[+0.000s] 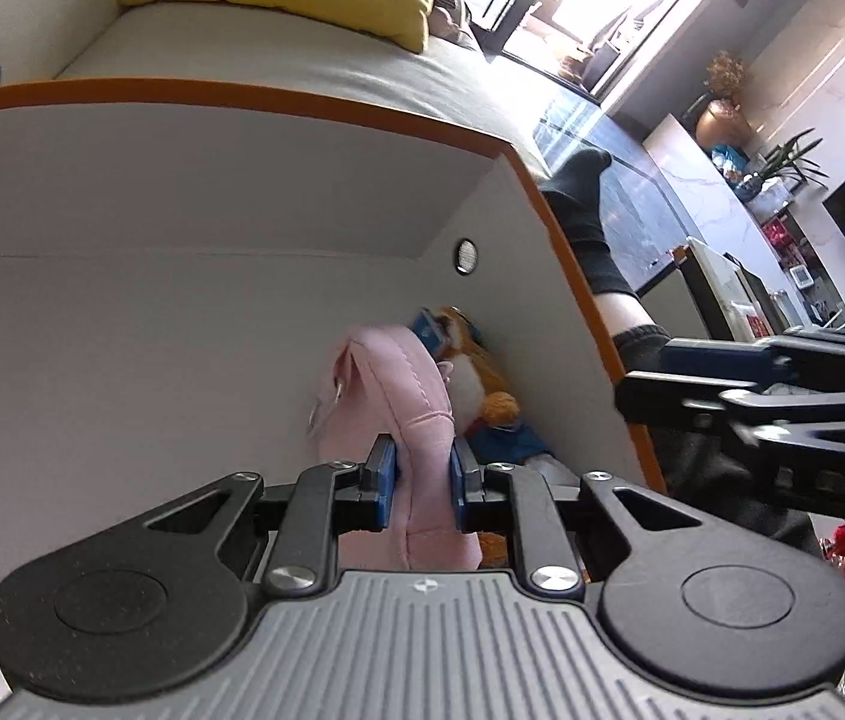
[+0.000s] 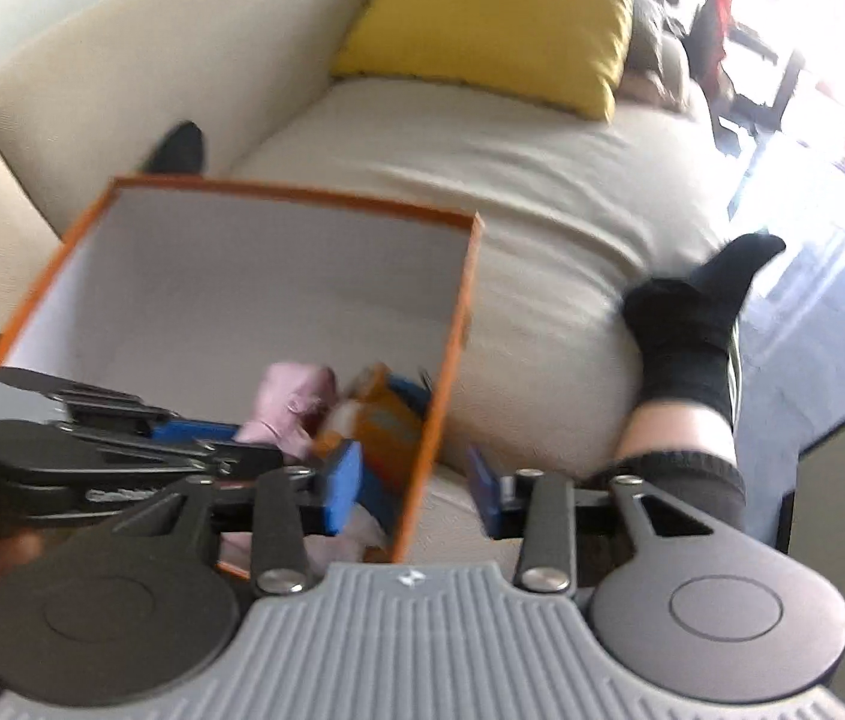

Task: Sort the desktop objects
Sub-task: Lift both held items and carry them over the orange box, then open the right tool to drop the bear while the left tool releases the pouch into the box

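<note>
Left claw (image 1: 422, 477): closed on the pink pouch (image 1: 404, 414). Both blue pads (image 1: 386, 480) press its padded edge from either side, and the pouch hangs inside the box (image 1: 182, 312), toward the right-hand wall.

Right claw (image 2: 416, 483): jaws apart, gripping nothing. They straddle the near corner of the box's orange right wall, left pad (image 2: 343, 483) inside the box, right pad outside over the sofa (image 2: 572, 192); neither pad visibly presses on the wall. In the left wrist view this claw (image 1: 680, 378) sits outside the same wall, at the right edge of frame.

Box contents: just beyond the pouch, against the right wall, lies an orange-and-white plush toy (image 1: 470, 360) with blue parts. Pouch and toy touch. The right wrist view shows the same pair (image 2: 296, 402), blurred, crowded into the near right corner.

Open room: the box floor to the left of the pouch and toward the far wall is bare white card. A small round vent hole (image 1: 466, 256) is set in the right wall above the toy.

Edges: the orange rim (image 1: 242, 93) runs unbroken along the far and right sides. The box stands on the sofa seat.

Beyond: a person's foot in a black sock (image 2: 692, 312) rests on the sofa right of the box, close to its wall. A yellow cushion (image 2: 500, 18) lies at the far end.
</note>
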`<control>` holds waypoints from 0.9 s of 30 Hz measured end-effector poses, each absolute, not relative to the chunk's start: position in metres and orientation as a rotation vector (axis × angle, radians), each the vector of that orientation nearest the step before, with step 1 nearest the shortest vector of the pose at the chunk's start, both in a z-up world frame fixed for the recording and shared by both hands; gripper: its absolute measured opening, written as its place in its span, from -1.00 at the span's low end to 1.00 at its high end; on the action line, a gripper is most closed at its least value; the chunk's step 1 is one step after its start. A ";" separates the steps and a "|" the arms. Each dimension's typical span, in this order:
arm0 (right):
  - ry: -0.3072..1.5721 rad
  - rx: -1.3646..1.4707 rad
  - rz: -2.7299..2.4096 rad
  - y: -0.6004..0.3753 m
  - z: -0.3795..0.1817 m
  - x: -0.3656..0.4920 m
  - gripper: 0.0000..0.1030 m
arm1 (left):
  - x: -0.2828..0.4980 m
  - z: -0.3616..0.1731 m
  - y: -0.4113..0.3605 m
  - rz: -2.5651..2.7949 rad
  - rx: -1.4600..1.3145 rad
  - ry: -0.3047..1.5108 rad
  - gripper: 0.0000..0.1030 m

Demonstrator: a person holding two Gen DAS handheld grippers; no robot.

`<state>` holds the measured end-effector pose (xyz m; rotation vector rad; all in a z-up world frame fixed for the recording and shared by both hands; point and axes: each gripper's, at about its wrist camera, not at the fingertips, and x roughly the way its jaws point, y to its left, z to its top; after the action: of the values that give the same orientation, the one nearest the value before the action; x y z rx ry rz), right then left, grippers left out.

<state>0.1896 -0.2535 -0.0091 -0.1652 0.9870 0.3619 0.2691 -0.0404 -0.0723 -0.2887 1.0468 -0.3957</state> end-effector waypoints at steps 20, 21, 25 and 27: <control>1.111 -0.079 0.376 -0.290 -0.036 0.142 -0.73 | 0.243 -0.073 -0.069 -0.496 -0.289 1.137 -0.61; 1.109 -0.077 0.376 -0.291 -0.036 0.141 -0.73 | 0.244 -0.073 -0.071 -0.497 -0.285 1.141 -0.61; 1.109 -0.052 0.370 -0.292 -0.040 0.142 -0.71 | 0.244 -0.069 -0.075 -0.485 -0.248 1.143 -0.57; 1.110 -0.040 0.371 -0.293 -0.039 0.142 -0.70 | 0.244 -0.066 -0.073 -0.481 -0.247 1.144 -0.53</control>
<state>0.1422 -0.2926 -0.0393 -0.0399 1.1099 0.3711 0.2436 -0.0728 -0.0656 -0.2466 1.1438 -0.4815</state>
